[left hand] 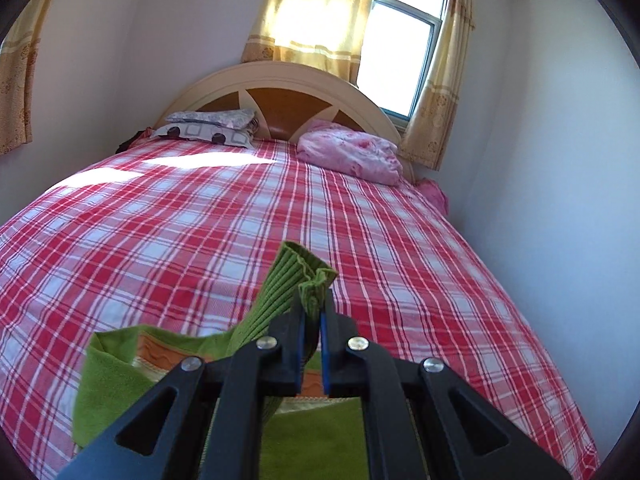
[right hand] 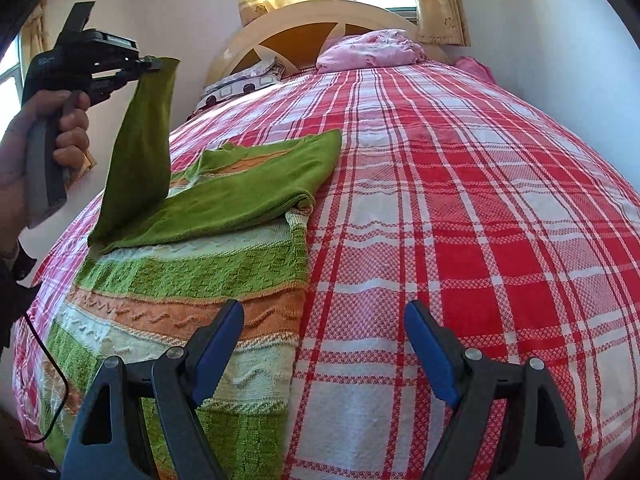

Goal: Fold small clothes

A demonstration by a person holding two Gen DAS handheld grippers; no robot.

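Left gripper (left hand: 313, 312): clenched on the green sleeve cuff (left hand: 316, 280), lifted at 10 o'clock of the bed (right hand: 460, 200)
Right gripper (right hand: 324, 344): released, jaws wide over the sweater (right hand: 192, 280) hem at 6 o'clock
Sweater: striped knit, flat on plaid sheet
Writing: none legible

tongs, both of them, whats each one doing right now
Left tongs: closed on the green sleeve cuff of the knitted sweater, lifting it off the bed.
Right tongs: open, holding nothing, above the sweater's edge.
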